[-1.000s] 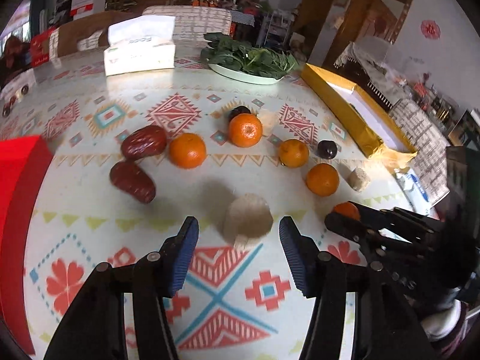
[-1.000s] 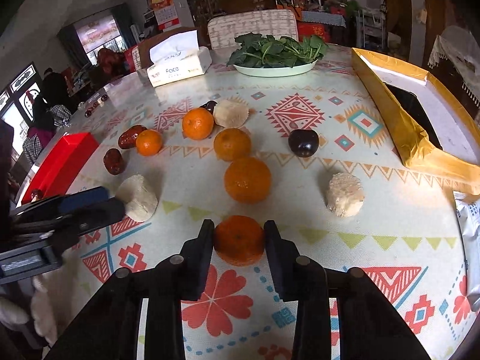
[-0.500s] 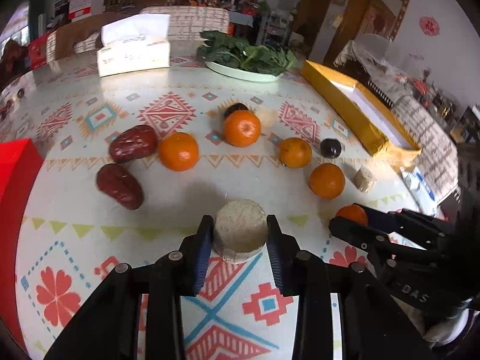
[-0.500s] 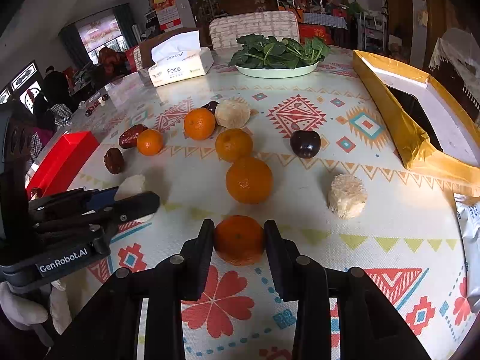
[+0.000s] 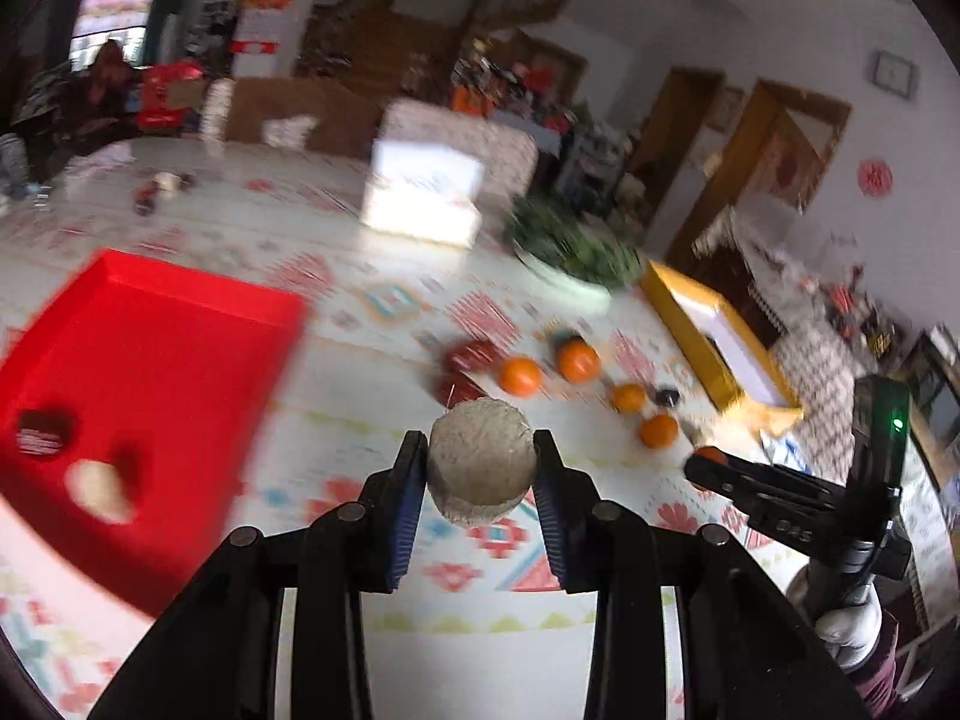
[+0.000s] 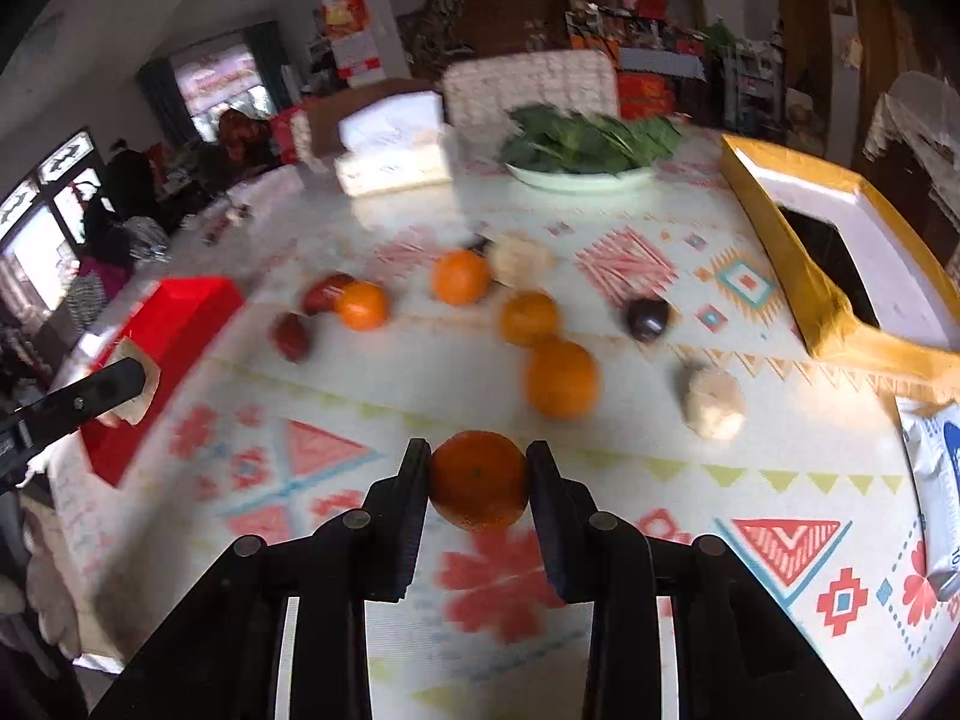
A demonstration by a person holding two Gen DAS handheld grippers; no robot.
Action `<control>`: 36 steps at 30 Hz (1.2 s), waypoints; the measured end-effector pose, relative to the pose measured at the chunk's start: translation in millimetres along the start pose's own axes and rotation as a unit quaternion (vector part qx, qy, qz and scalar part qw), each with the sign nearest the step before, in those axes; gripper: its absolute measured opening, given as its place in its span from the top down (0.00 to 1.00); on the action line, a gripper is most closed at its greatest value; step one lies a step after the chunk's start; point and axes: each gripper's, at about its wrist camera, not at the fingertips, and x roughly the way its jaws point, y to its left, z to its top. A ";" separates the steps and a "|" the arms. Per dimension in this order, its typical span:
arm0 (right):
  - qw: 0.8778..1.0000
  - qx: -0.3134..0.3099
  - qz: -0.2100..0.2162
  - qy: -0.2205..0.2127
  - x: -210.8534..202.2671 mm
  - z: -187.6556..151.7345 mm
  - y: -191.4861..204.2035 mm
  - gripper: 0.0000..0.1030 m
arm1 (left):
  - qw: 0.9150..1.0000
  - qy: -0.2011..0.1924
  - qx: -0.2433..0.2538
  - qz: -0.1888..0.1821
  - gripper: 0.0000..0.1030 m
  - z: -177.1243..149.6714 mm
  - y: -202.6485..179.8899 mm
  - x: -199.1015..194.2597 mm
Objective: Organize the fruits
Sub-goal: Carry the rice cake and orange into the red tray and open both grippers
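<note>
Beige cake (image 5: 481, 468) clamped in left tool (image 5: 480, 480).

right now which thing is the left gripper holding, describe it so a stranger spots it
Start at the red tray on the patterned table. Beside it, the left gripper is shut on a pale round cake. Unlike the oranges beyond, it is grey-beige, rough and crumbly.

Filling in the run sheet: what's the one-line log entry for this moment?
left gripper: shut on beige puck | right gripper: shut on orange | red tray: two items inside
</note>
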 end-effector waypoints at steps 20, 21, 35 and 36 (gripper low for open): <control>0.970 -0.100 0.198 0.103 124.5 71.8 265.3 0.65 | 0.986 0.021 -0.122 0.116 0.67 64.8 213.2 3.2; 0.970 -0.106 0.190 0.112 136.5 67.0 272.9 0.65 | 0.985 0.027 -0.127 0.117 0.67 63.7 219.8 10.4; 0.971 -0.143 0.137 0.133 196.9 50.5 299.0 0.63 | 0.981 0.044 -0.138 0.128 0.62 54.0 238.5 29.4; 0.971 -0.140 0.140 0.133 196.4 50.9 298.5 0.63 | 0.981 0.040 -0.135 0.134 0.58 54.6 235.9 25.8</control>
